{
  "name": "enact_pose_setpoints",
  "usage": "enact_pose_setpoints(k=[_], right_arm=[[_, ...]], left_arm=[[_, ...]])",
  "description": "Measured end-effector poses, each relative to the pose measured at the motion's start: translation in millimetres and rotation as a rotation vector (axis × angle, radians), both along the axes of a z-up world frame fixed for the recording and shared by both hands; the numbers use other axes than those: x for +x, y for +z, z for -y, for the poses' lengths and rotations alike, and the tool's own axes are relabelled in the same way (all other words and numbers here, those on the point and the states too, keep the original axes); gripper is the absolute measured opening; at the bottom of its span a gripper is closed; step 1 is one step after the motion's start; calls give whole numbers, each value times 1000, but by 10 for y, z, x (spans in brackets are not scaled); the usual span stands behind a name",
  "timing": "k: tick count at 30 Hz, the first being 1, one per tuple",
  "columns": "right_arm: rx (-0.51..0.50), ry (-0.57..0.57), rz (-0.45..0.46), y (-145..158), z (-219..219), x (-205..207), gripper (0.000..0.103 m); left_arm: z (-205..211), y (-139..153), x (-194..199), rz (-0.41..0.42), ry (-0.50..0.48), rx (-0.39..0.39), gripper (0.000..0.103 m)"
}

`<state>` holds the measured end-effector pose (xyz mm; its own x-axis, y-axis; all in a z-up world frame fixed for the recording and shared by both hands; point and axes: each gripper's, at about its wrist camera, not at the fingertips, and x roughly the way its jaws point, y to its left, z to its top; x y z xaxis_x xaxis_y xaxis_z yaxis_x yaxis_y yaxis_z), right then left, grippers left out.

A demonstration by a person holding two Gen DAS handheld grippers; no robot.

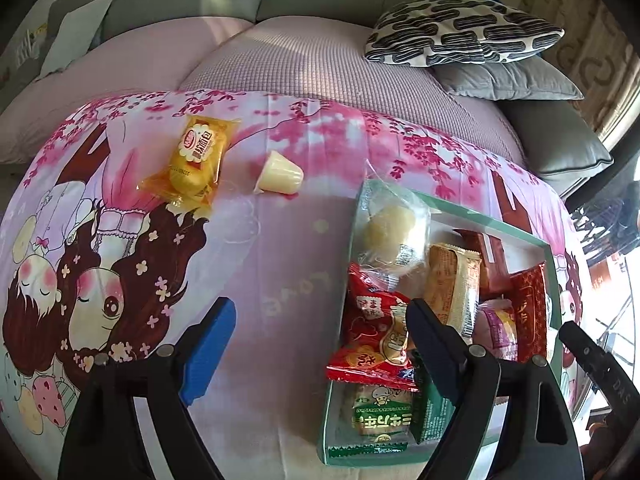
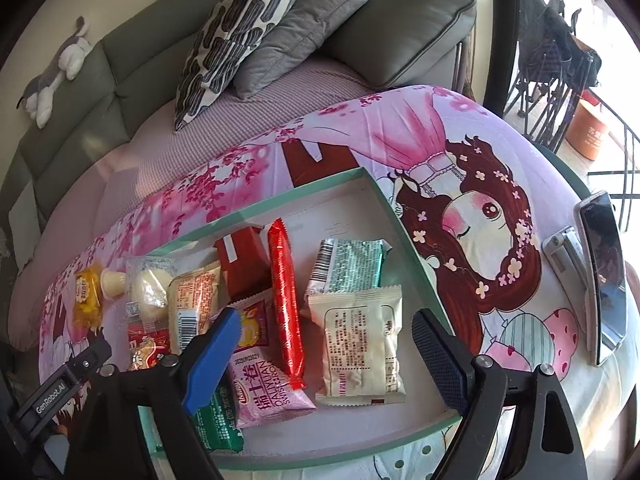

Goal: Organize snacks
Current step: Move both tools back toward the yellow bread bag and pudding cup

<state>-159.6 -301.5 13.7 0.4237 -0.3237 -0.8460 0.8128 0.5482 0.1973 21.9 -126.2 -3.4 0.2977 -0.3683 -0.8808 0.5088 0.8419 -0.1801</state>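
A green-rimmed tray (image 1: 500,226) (image 2: 280,196) holds several wrapped snacks. A clear-wrapped round pastry (image 1: 390,232) rests over its far corner, just beyond a red packet (image 1: 376,328). On the cloth to the left of the tray lie a yellow bread packet (image 1: 196,160) (image 2: 86,294) and a pale jelly cup (image 1: 280,172) (image 2: 113,282). My left gripper (image 1: 320,344) hangs open at the tray's left edge with nothing between its fingers. My right gripper (image 2: 326,348) is open above the tray, over a cream packet (image 2: 360,344) and a long red packet (image 2: 284,304).
The table wears a pink cartoon tablecloth (image 1: 280,272). A phone on a stand (image 2: 600,276) sits at the table's right side. Behind the table is a grey sofa with a patterned cushion (image 1: 460,28) and grey pillows. A plush toy (image 2: 56,68) lies on the sofa back.
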Motion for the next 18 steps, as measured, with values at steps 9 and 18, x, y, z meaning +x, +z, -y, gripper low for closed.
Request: enact_pose_setpoints(k=[9, 18], right_arm=[[-14, 63, -32, -35, -133, 144, 95], [-14, 88, -47, -71, -168, 198, 103]], left_arm=[[-20, 0, 7, 26, 11, 2, 96], [-66, 3, 55, 32, 31, -6, 97]])
